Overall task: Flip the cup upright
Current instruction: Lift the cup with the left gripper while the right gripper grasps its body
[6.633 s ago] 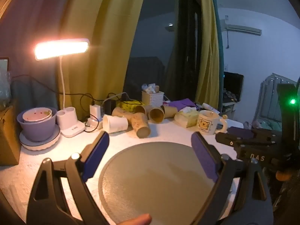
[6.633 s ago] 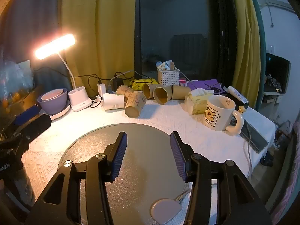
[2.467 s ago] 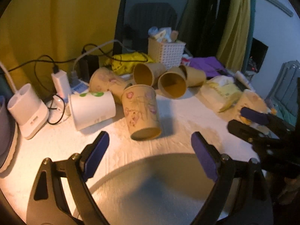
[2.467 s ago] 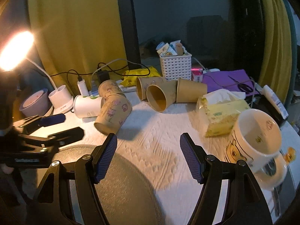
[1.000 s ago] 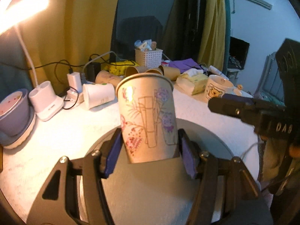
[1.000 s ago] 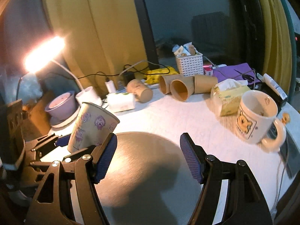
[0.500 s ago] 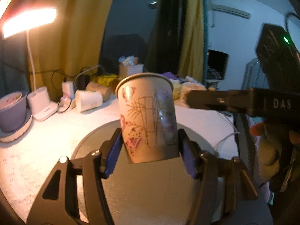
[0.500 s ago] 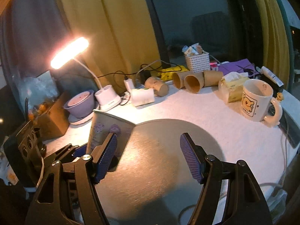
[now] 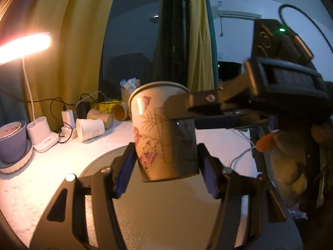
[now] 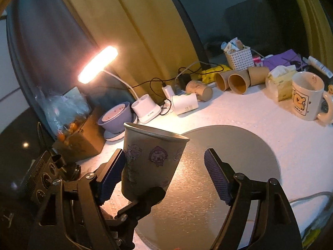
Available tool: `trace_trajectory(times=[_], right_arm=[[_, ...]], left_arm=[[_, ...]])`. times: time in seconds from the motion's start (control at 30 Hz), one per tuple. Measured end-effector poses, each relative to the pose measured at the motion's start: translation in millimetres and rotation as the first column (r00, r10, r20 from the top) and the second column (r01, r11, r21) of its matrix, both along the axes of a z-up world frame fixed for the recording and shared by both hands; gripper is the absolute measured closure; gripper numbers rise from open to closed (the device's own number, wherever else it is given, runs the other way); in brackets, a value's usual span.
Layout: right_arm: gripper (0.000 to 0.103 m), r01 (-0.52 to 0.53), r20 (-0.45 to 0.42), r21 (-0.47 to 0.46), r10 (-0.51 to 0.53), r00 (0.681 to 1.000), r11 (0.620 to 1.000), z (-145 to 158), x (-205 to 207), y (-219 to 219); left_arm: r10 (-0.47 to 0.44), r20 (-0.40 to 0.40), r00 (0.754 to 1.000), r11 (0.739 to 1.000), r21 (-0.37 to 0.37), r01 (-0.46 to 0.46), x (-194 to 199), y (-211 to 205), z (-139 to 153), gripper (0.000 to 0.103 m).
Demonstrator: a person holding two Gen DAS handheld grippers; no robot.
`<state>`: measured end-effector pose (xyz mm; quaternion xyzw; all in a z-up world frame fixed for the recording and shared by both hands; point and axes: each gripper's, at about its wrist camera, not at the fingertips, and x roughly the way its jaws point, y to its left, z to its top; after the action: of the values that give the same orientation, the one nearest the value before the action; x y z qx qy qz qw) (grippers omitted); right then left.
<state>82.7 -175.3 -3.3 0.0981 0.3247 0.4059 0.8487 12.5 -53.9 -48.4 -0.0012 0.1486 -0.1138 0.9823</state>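
Observation:
A paper cup (image 9: 162,133) with flower and bamboo prints stands mouth up between my left gripper's (image 9: 166,166) blue pads, held above the round grey mat (image 9: 177,214). My left gripper is shut on its lower part. The cup also shows in the right wrist view (image 10: 149,158), between my right gripper's (image 10: 166,173) open pads; the left pad (image 10: 112,173) is close to or touching the cup, the right pad stands apart. In the left wrist view a right gripper finger (image 9: 218,102) reaches the cup's upper right side.
Several paper cups (image 10: 235,81) lie on their sides at the back of the white table, with a white cup (image 10: 185,104) beside them. A lit desk lamp (image 10: 97,64), purple bowl (image 10: 116,118), white basket (image 10: 239,58), tissue pack (image 10: 281,81) and bear mug (image 10: 306,95) stand around.
The cup stays held upright in my left gripper. My right gripper has come in from the right, so its open pads now flank the cup.

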Motion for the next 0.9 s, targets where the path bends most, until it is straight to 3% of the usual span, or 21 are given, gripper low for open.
trace_trajectory(times=[0.23,0.6,0.67,0.73,0.9], right_arm=[[0.022,-0.052,-0.074,0.058,0.056,0.996,0.997,-2,12,4],[0.028,-0.064,-0.088,0.019,0.066,0.994,0.998,-5,20,11],[0.028,-0.067,-0.079,0.005,0.067,0.995,0.998,-6,21,14],[0.028,-0.062,-0.070,-0.002,0.062,0.996,0.998,-5,23,16],[0.028,-0.001,-0.006,-0.055,0.001,1.000,0.998,-3,33,19]], left_arm=[[-0.035,0.025,0.999,0.998,0.053,0.034,-6,-12,0,0.043],[-0.022,-0.059,0.998,0.999,0.025,0.024,3,-7,-3,0.041],[-0.026,-0.089,0.996,0.999,0.018,0.028,5,-6,-5,0.038],[-0.021,-0.122,0.992,1.000,0.016,0.023,7,-8,-8,0.026],[0.008,-0.170,0.985,1.000,-0.023,-0.012,10,0,-12,0.025]])
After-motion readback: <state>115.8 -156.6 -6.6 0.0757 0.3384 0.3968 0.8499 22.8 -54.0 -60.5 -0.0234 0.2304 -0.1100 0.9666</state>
